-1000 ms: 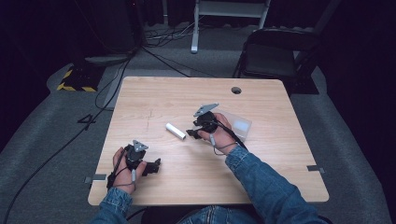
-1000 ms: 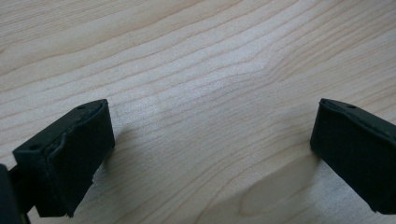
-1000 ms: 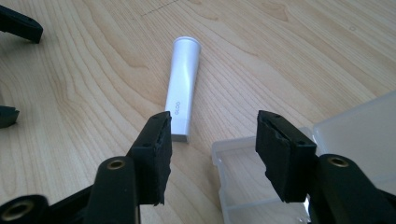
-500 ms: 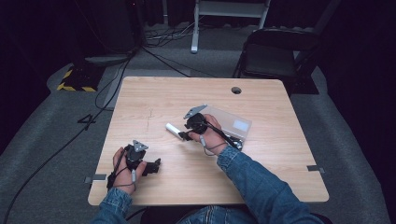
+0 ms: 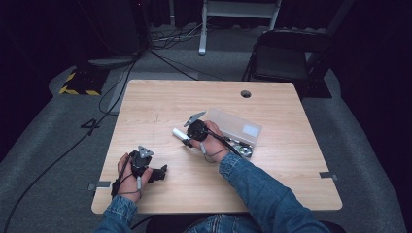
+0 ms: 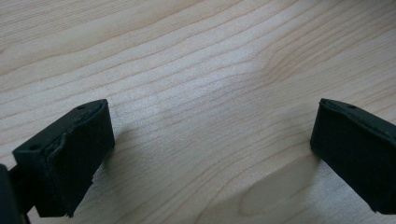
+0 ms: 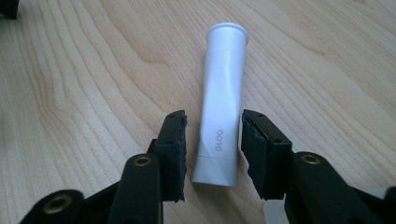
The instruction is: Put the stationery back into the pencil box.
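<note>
- Right gripper (image 7: 212, 154) has come leftward from the clear box (image 5: 236, 128) to one white glue tube (image 7: 222, 102) lying on the desk (image 5: 291, 194); jaws narrowly straddle it, not yet touching, so a grasp seems imminent.
- Left gripper (image 6: 210, 154), unmoved nearer the person, gapes wide, empty.
- Count: two grippers, one tube, one box.

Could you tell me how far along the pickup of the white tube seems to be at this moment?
Done: the right gripper has its fingers on both sides of the white tube, which lies flat on the table. In hand: closing, with gaps visible. Left: the grasp and lift. The left gripper rests open.
</note>
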`<action>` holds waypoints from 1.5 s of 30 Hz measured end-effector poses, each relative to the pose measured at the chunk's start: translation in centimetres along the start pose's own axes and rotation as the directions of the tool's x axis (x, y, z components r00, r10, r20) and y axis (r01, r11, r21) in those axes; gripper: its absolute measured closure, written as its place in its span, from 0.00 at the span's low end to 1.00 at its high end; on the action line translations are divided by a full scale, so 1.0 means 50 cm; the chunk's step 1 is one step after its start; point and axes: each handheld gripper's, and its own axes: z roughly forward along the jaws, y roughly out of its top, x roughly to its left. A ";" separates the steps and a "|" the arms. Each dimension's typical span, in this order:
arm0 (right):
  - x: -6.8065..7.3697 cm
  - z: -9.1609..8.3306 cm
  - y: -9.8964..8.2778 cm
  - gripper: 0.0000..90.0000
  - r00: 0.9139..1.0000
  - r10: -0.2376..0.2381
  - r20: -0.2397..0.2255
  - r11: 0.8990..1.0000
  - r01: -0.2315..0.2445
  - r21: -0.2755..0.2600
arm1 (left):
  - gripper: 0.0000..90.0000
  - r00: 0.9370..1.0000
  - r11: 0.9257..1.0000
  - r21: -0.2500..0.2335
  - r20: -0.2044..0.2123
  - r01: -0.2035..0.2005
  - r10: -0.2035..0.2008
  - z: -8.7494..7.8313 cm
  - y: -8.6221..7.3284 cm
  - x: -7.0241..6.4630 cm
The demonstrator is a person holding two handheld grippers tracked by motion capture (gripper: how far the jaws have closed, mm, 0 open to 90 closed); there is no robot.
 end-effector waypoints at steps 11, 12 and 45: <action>0.012 0.006 0.001 0.79 1.000 -0.020 0.000 0.999 0.020 0.032 | 0.00 1.000 1.000 0.001 0.000 -0.002 0.002 0.000 0.000 0.000; 0.013 0.006 0.001 0.79 1.000 -0.028 0.000 0.999 0.028 0.032 | 0.00 1.000 1.000 0.001 -0.001 -0.002 0.002 0.000 0.000 0.000; 0.026 -0.134 0.003 0.79 0.996 -0.068 -0.057 0.994 0.062 -0.094 | 0.00 1.000 1.000 0.004 -0.004 -0.013 0.013 0.000 0.002 0.002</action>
